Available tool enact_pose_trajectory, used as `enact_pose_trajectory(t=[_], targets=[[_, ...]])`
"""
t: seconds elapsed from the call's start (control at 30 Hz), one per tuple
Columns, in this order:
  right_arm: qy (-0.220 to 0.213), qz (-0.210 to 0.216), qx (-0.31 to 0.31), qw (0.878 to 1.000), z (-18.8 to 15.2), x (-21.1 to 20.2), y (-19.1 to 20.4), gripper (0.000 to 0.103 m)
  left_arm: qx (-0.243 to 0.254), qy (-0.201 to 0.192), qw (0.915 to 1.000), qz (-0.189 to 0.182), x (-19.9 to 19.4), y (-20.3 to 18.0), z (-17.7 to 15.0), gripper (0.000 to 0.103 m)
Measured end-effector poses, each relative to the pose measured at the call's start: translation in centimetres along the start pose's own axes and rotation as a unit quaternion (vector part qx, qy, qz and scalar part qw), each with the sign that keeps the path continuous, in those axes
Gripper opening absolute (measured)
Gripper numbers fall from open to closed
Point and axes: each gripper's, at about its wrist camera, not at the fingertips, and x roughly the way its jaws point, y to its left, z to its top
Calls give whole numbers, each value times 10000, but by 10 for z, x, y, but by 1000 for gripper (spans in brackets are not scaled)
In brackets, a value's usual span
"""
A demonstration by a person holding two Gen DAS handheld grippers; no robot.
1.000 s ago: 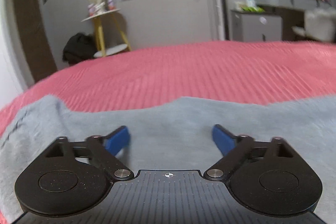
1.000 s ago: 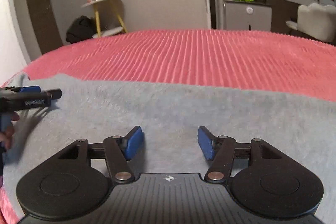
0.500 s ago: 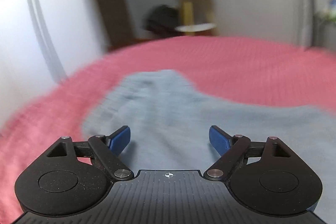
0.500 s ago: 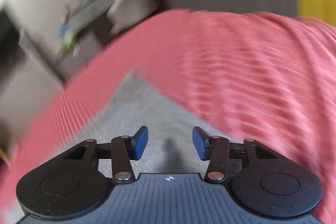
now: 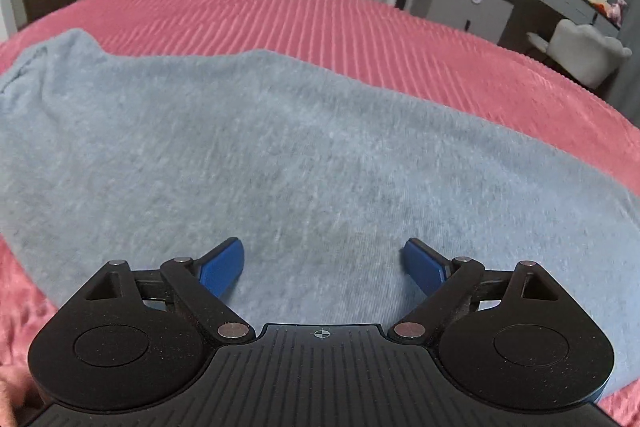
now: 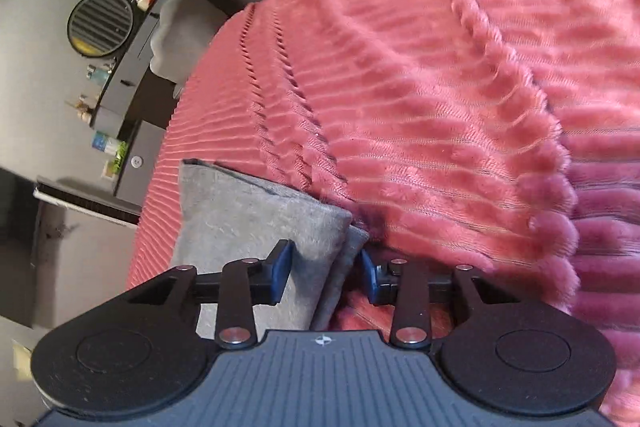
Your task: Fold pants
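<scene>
The grey-blue pants (image 5: 248, 155) lie spread flat on the bed (image 5: 360, 27), over its ribbed pink cover, reaching toward the bed's left edge in the left wrist view. The left claw (image 5: 322, 267) hangs low over the middle of the cloth, its blue fingers (image 5: 222, 267) wide apart and holding nothing. The right claw (image 6: 326, 267), rolled onto its side, straddles a doubled corner of the pants (image 6: 240, 219); the jaws look not yet closed on it, with cloth between them and the right pad off the fabric. To my eye the step is taking hold of this end. It would go best if the right claw caught both layers before lifting, and the left pinched the matching edge, so the fold stays square.
</scene>
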Motion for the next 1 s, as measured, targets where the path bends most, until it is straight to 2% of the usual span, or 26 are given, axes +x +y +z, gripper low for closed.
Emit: enact_pose_trajectory(t=[0.03,0.1,0.17,0.3,0.4,0.43,0.6,0.67,0.7,0.77,0.83,0.93,1.0], targets=[[-57,5,-167,9998,2,5,9,27,-58,-37,10000,-26,-4,-4,-9,93],[-279,27,-644,9975,-1,-5,20,15,-195,-43,9998,-34,-7,-2,-6,93],[-405,90,-959,9945,-5,-14,29,14,-215,0,9997,-73,-14,-6,-12,93],[-575,917,-1033,9888,-7,-26,37,14,-7,31,9999,-119,-20,-14,-14,93],[-428,669,-1011,9917,-2,-7,44,25,86,29,9999,-146,-26,-19,-19,93],[-357,568,-969,9930,0,1,44,25,106,34,9998,-162,-27,-20,-20,93],[-98,251,-840,9961,8,18,42,26,131,49,9997,-200,-27,-17,-20,93],[-191,163,-1074,9939,7,18,48,25,127,74,9997,-197,-26,-18,-21,94],[-232,68,-1294,9913,5,16,53,18,128,81,9997,-197,-26,-18,-21,94],[-322,-170,-1732,9842,-1,11,68,14,140,87,9997,-197,-25,-18,-21,94],[-521,-191,-2258,9726,-12,-1,92,13,117,76,9997,-224,-26,-17,-20,94],[-777,128,-3472,9345,-50,-22,150,13,28,69,9995,-311,-27,-14,-18,92],[-567,621,-4222,9026,-90,-31,186,13,-49,68,9991,-417,-29,-13,-15,90]])
